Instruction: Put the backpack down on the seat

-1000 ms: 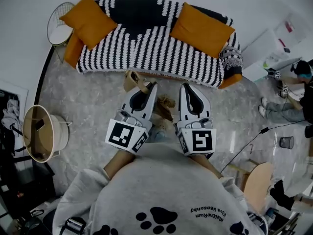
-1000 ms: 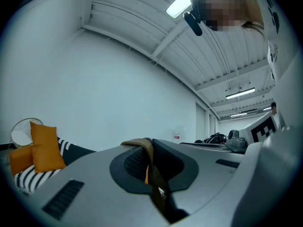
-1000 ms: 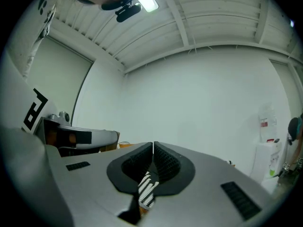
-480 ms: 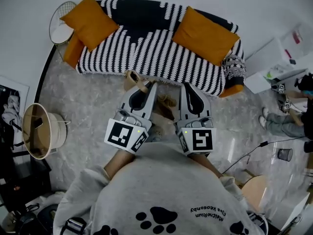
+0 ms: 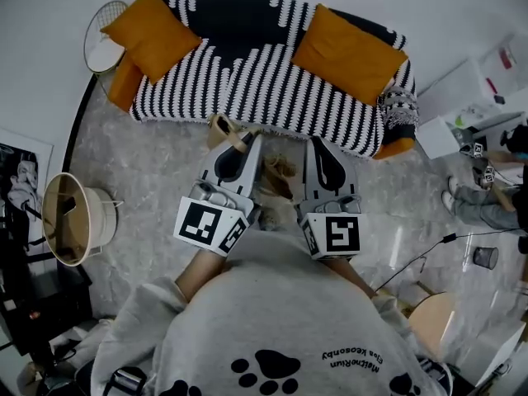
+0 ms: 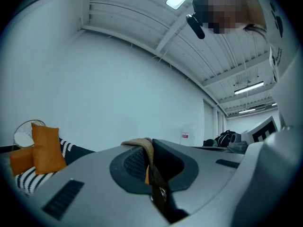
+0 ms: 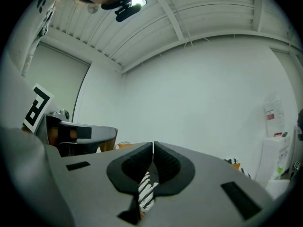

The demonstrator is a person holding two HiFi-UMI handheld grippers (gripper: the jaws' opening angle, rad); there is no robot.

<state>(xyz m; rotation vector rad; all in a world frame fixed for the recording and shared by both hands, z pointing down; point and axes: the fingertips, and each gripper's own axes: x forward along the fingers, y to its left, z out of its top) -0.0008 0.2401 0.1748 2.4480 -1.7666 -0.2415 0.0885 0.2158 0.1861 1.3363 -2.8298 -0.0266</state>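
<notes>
an orange square fabric cushion (image 5: pixel 150 33) lies left, a second orange cushion (image 5: pixel 351 54) well apart at right. a white round wire side table (image 5: pixel 103 48) stands beside the first. a beige round basket (image 5: pixel 70 219) sits on the grey mottled floor (image 5: pixel 148 172).

The backpack (image 5: pixel 279 174) was mostly hidden beneath the left tongs (image 5: pixel 252 141), the right tongs (image 5: pixel 314 143) and the wearer's grey sweatshirt (image 5: pixel 280 320), only tan scraps showing between them. At the right edge a second person (image 5: pixel 483 200) was cut off
</notes>
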